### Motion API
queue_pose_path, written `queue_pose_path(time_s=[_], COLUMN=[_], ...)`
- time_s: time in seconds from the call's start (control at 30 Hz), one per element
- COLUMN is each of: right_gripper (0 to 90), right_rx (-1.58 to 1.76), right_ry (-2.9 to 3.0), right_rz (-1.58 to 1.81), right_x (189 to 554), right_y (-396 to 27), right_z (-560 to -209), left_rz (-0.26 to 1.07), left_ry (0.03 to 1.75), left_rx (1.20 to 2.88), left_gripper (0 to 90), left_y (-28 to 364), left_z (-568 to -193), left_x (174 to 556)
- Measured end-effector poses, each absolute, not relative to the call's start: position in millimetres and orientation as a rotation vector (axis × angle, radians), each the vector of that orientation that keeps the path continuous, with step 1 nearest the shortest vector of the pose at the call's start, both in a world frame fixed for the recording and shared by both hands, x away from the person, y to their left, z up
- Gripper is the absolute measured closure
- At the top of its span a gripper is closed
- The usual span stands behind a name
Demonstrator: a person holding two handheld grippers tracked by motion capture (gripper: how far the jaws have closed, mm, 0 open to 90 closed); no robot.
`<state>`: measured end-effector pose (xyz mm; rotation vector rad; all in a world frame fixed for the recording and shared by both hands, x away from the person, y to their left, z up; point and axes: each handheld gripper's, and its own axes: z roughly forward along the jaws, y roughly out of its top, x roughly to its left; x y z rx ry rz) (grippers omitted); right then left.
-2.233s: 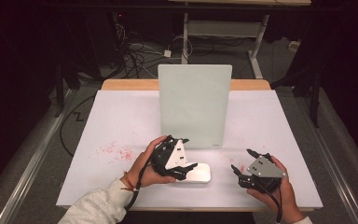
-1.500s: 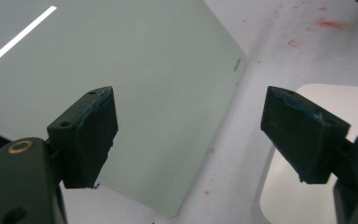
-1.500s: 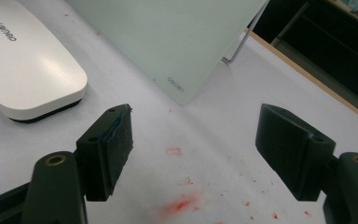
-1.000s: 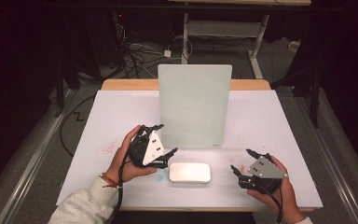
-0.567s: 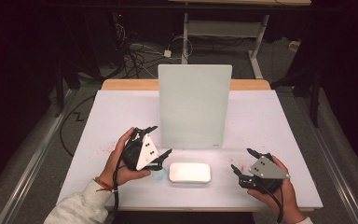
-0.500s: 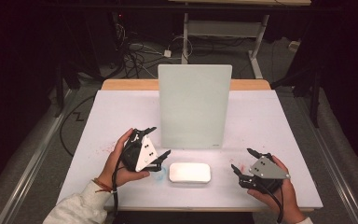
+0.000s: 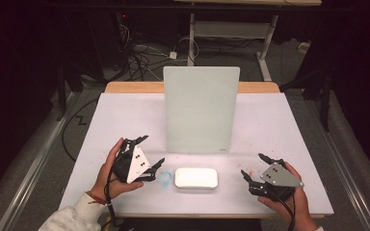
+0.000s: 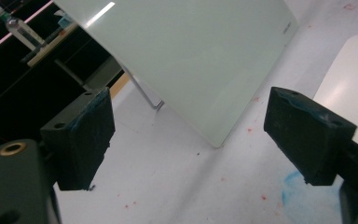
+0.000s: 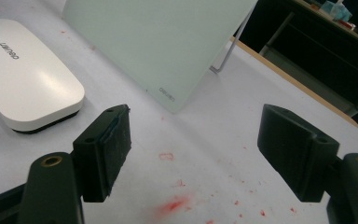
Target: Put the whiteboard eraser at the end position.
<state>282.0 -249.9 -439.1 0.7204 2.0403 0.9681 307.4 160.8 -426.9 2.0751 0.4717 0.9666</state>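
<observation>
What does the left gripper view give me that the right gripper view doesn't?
Left gripper view alone: a blue smudge on the white tabletop by the left gripper's far jaw, and a clear plastic bottle on a shelf in the dark background.

Right gripper view alone: a red smear on the tabletop between the open jaws of the right gripper, and the flat white rounded eraser nearly whole, with its dark underside.

Both: the upright pale green glass board on its thin wire stand, scattered red specks, and part of the eraser.
</observation>
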Motion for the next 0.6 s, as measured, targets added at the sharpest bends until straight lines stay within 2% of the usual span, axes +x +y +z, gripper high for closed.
queue_pose_path(time_s=[0.27, 0.6], right_gripper=[24.6, 20.3], right_rx=[0.744, 0.762], right_ry=[2.029, 2.040], right_rz=[0.971, 0.998], right_x=[278.8, 280.7], right_y=[-254.7, -255.4], right_z=[-440.5, -443.3], left_rz=[0.934, 0.852], left_ry=[0.569, 0.672], left_rx=[2.066, 2.169], left_gripper=[15.8, 15.9], left_y=[178.6, 205.5], left_z=[-445.3, -471.2], left_x=[299.3, 291.7])
